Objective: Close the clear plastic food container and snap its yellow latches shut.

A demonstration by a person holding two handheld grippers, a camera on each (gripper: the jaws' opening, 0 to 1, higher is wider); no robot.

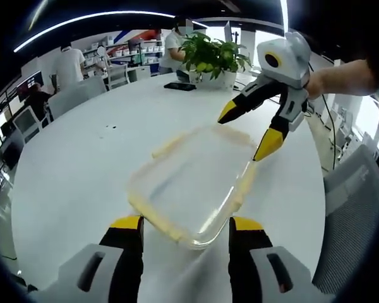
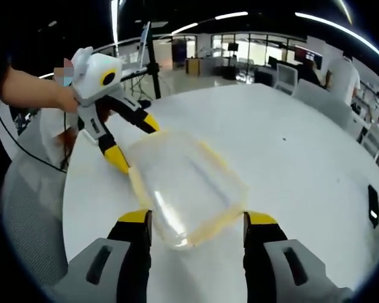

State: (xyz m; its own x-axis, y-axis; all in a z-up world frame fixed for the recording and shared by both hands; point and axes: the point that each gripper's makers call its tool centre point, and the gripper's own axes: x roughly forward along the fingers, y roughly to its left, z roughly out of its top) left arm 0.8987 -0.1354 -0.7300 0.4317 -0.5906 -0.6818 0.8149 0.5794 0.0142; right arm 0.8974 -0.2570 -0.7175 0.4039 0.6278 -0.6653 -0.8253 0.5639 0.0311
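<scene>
A clear plastic food container (image 1: 189,183) with pale yellow latches along its rim lies flat on the white round table (image 1: 82,170), its lid resting on top. My left gripper (image 1: 187,224) is open, and the container's near end sits between its yellow-tipped jaws. My right gripper (image 1: 248,130) reaches in from the far right, open, with one tip by the container's far corner. In the right gripper view the container (image 2: 189,186) lies just ahead of my open right gripper (image 2: 198,218). The left gripper (image 2: 134,141) hovers open at the container's far left edge.
A potted plant (image 1: 211,57) and a flat black object (image 1: 180,86) stand at the table's far side. A grey chair (image 1: 354,202) is at the table edge. A black phone (image 2: 372,205) lies far right. People and chairs stand in the background.
</scene>
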